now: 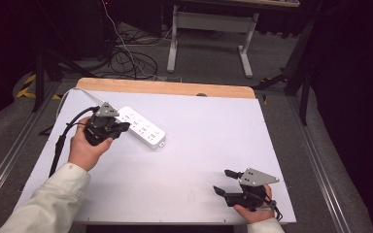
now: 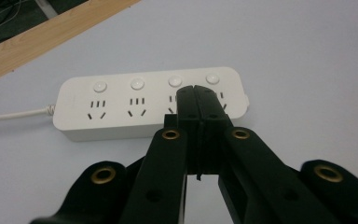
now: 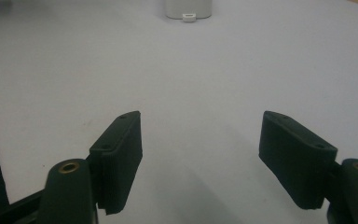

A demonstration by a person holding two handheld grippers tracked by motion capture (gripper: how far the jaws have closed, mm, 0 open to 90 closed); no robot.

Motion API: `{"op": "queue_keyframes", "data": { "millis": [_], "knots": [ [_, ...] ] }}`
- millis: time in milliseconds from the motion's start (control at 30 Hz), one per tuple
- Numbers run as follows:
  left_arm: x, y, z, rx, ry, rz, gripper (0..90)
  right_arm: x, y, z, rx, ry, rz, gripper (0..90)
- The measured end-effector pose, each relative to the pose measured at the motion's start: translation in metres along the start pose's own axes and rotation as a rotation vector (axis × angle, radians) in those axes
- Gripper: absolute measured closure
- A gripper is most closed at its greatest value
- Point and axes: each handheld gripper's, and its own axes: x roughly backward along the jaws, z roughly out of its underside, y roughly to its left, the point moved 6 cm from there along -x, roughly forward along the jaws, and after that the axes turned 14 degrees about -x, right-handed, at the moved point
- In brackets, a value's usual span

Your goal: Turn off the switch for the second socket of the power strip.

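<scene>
Left gripper: black jaws were pressed together with nothing between them, tips over the strip's third socket.
Power strip: a long white plastic four-socket power strip with round buttons lay flat on the white table, just ahead of and under the left fingertips, its white cord trailing away.
Right gripper: jaws were spread wide over bare table, the strip well apart from them.

Bright table, dark surround, soft focus throughout.
The white table is evenly lit from overhead; the room toward 12 o'clock is left dim. Soft shadows are cast beneath the right gripper. Near parts are blurred in both gripper views.
</scene>
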Motion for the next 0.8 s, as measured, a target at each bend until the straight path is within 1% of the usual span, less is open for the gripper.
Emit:
{"op": "queue_keyframes", "data": {
  "millis": [33, 200, 233, 267, 300, 367, 400, 433, 467, 567, 667, 700, 733, 767, 800],
  "knots": [
    [-0.004, 0.004, -0.003, 0.010, -0.004, -0.001, 89.7, 0.000, 0.000, 0.000, 0.000, 0.000, 0.000, 31.2],
    [-0.012, 0.009, -0.008, 0.006, -0.009, -0.009, 89.7, 0.001, 0.001, 0.000, -0.002, -0.007, -0.008, 31.2],
    [-0.014, 0.011, -0.009, 0.014, -0.015, -0.008, 89.7, 0.002, 0.001, -0.001, -0.002, -0.008, -0.008, 31.2],
    [-0.018, 0.014, -0.011, 0.039, -0.033, 0.004, 89.8, 0.002, 0.000, -0.001, -0.002, -0.008, -0.008, 31.2],
    [-0.018, 0.014, -0.011, 0.039, -0.033, 0.004, 89.8, 0.002, 0.000, -0.001, -0.003, -0.009, -0.008, 31.2],
    [-0.023, 0.016, -0.011, 0.047, -0.035, 0.004, 89.8, 0.002, 0.000, -0.001, -0.003, -0.010, -0.009, 31.2],
    [-0.026, 0.019, -0.011, 0.037, -0.032, -0.002, 89.8, 0.003, 0.001, -0.001, -0.005, -0.014, -0.011, 31.2],
    [-0.032, 0.021, -0.011, 0.041, -0.033, -0.007, 89.8, 0.003, 0.001, -0.001, -0.005, -0.015, -0.012, 31.2],
    [-0.032, 0.021, -0.011, 0.041, -0.033, -0.007, 89.8, 0.003, 0.001, -0.001, -0.005, -0.015, -0.012, 31.2],
    [-0.039, 0.027, -0.011, 0.040, -0.038, -0.040, 89.8, 0.003, 0.001, -0.001, -0.006, -0.018, -0.014, 31.2],
    [-0.048, 0.030, -0.011, 0.057, -0.044, -0.034, 89.8, 0.003, 0.001, -0.001, -0.005, -0.018, -0.017, 31.2],
    [-0.051, 0.030, -0.010, 0.070, -0.049, -0.021, 89.8, 0.003, 0.001, -0.001, -0.005, -0.018, -0.017, 31.2],
    [-0.054, 0.031, -0.010, 0.069, -0.046, -0.022, 89.8, 0.004, 0.001, -0.001, -0.005, -0.020, -0.017, 31.2],
    [-0.060, 0.032, -0.009, 0.082, -0.043, -0.017, 89.8, 0.004, 0.001, -0.001, -0.006, -0.022, -0.017, 31.1],
    [-0.060, 0.032, -0.009, 0.082, -0.043, -0.017, 89.8, 0.004, 0.001, -0.001, -0.006, -0.022, -0.017, 31.1]
  ]
}}
